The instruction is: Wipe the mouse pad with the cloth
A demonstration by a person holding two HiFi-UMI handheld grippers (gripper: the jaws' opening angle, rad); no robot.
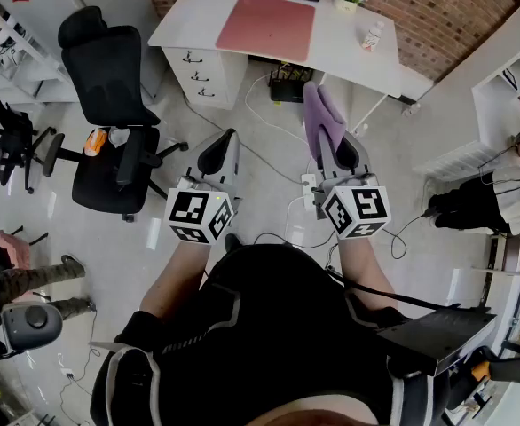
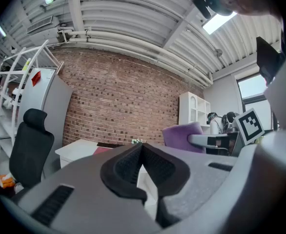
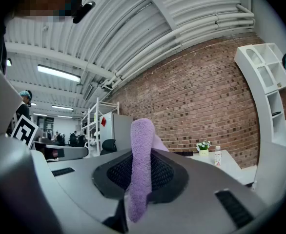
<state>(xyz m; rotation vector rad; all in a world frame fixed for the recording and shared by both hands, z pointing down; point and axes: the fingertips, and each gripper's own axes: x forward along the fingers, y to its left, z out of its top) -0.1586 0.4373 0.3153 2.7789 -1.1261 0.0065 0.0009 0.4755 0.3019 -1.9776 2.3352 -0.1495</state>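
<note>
Purple cloth (image 1: 320, 114) stands clamped upright in the right gripper (image 1: 335, 149); the left gripper (image 1: 224, 145) is closed on nothing. The pink mouse pad (image 1: 266, 27) lies lengthwise along the desk (image 1: 358, 47), well ahead of both grippers.

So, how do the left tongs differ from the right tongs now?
The left tongs are shut on nothing; the right tongs are shut on the purple cloth. The left tongs' black pads meet bare, while the cloth stands up past the right tongs' tips. Both are held over the floor, short of the white desk.
</note>
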